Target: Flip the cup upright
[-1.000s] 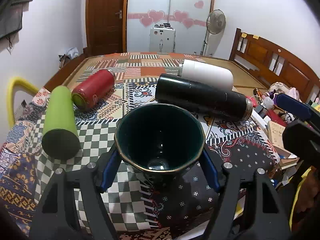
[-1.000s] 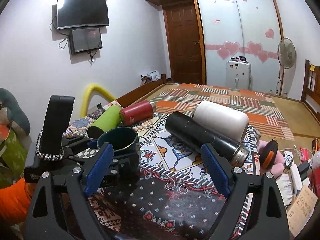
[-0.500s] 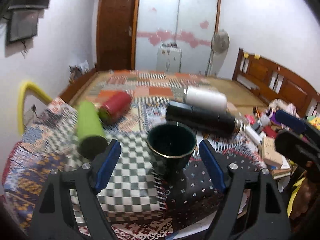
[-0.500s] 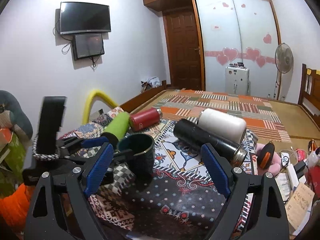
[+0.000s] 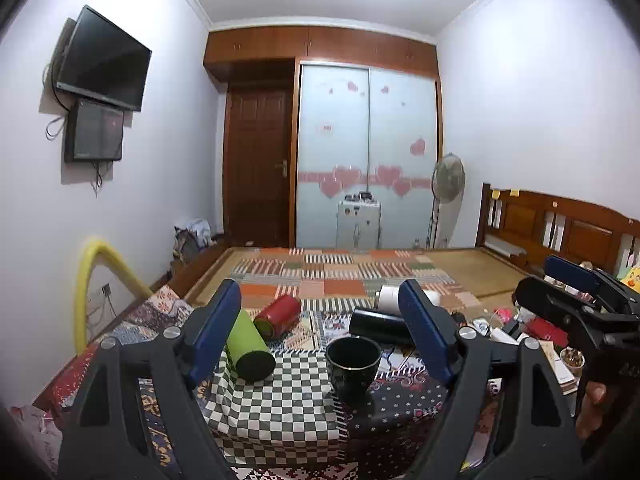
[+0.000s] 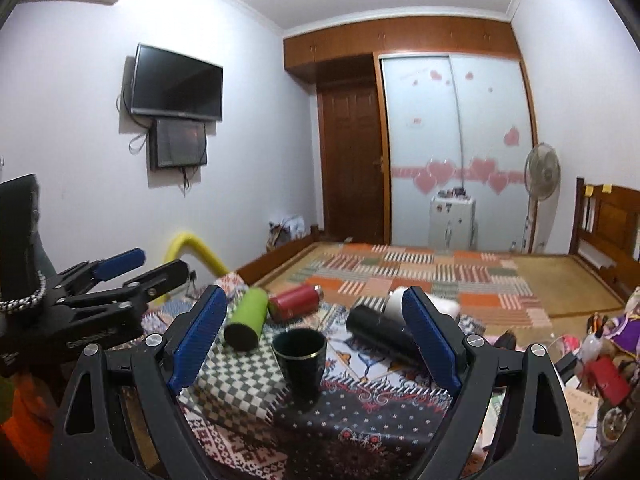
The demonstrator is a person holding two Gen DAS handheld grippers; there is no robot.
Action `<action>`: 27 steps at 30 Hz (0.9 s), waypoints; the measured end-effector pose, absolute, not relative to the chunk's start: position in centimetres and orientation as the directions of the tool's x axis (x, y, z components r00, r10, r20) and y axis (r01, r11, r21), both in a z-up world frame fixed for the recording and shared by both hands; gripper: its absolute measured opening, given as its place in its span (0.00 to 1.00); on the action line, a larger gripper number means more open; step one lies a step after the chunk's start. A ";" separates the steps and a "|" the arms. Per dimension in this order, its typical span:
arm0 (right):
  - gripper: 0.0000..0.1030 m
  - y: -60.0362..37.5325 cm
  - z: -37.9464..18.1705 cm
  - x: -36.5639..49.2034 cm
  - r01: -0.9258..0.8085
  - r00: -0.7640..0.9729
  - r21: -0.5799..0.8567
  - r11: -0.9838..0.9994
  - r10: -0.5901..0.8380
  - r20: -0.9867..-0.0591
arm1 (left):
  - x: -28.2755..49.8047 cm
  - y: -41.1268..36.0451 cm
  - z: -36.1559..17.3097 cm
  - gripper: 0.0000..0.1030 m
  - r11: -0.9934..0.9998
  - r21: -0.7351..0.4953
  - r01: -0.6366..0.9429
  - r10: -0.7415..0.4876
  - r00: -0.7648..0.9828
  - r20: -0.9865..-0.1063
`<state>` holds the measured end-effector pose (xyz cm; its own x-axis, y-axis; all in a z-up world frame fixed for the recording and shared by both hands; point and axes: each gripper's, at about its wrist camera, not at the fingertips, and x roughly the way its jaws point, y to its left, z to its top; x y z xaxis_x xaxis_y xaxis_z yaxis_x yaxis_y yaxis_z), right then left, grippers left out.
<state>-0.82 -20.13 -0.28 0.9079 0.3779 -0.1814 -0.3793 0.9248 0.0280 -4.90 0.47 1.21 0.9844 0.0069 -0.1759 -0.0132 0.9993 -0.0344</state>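
A dark green cup with a gold rim stands upright on the patterned tablecloth, mouth up; it also shows in the right wrist view. My left gripper is open and empty, pulled back above and in front of the cup. My right gripper is open and empty, also back from the cup. The left gripper shows at the left of the right wrist view, and the right gripper at the right of the left wrist view.
Lying on the cloth behind the cup are a green bottle, a red bottle, a black flask and a white bottle. Clutter crowds the table's right side. A yellow tube arches at left.
My left gripper opened, let go of the cup and drew back and up. The cup stays standing upright on the cloth. My right gripper also pulled back.
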 end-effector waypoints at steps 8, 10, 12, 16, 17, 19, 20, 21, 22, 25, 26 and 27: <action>0.94 -21.1 0.4 -2.8 -0.355 0.926 0.068 0.932 0.361 -0.110 | -7.7 -0.3 1.7 0.90 1.000 -0.007 -0.006 0.005 0.993 -0.120; 0.95 -21.1 0.4 -3.1 -0.349 0.930 0.068 0.935 0.354 -0.102 | -8.0 -0.6 1.6 0.92 1.000 -0.007 0.000 -0.001 0.993 -0.119; 0.95 -21.1 0.3 -3.3 -0.350 0.929 0.066 0.934 0.355 -0.105 | -8.1 -0.7 1.6 0.93 1.000 -0.006 -0.001 0.000 0.993 -0.118; 0.95 -20.8 0.2 -3.3 -0.342 0.932 0.052 0.938 0.346 -0.107 | -8.4 -0.6 1.6 0.95 1.000 -0.006 0.000 -0.001 0.994 -0.111; 0.96 -20.7 0.1 -3.3 -0.341 0.933 0.048 0.939 0.345 -0.108 | -8.4 -0.6 1.6 0.95 1.000 -0.006 -0.001 0.000 0.994 -0.110; 0.98 -20.7 0.0 -3.6 -0.336 0.935 0.042 0.941 0.339 -0.105 | -8.5 -0.6 1.6 0.96 1.000 -0.004 -0.004 0.004 0.994 -0.105; 0.98 -20.7 0.0 -3.8 -0.335 0.936 0.039 0.941 0.337 -0.104 | -8.6 -0.6 1.6 0.96 1.000 -0.002 -0.004 0.004 0.995 -0.104; 0.98 -20.7 0.0 -3.9 -0.335 0.936 0.037 0.942 0.337 -0.102 | -8.7 -0.7 1.6 0.97 1.000 -0.001 -0.004 0.004 0.995 -0.103; 0.98 -20.6 -0.1 -4.0 -0.335 0.936 0.035 0.942 0.337 -0.101 | -8.8 -0.6 1.6 0.97 1.000 0.000 -0.005 0.005 0.995 -0.102; 0.99 -20.6 -0.1 -4.1 -0.337 0.935 0.035 0.941 0.339 -0.100 | -8.8 -0.5 1.6 0.97 1.000 0.000 -0.005 0.005 0.995 -0.100; 0.99 -20.6 -0.1 -4.2 -0.337 0.935 0.035 0.941 0.339 -0.101 | -8.8 -0.7 1.6 0.97 1.000 0.000 -0.005 0.005 0.995 -0.100; 0.99 -20.6 -0.1 -4.2 -0.337 0.935 0.034 0.941 0.339 -0.101 | -8.8 -0.7 1.6 0.97 1.000 0.000 -0.005 0.005 0.995 -0.100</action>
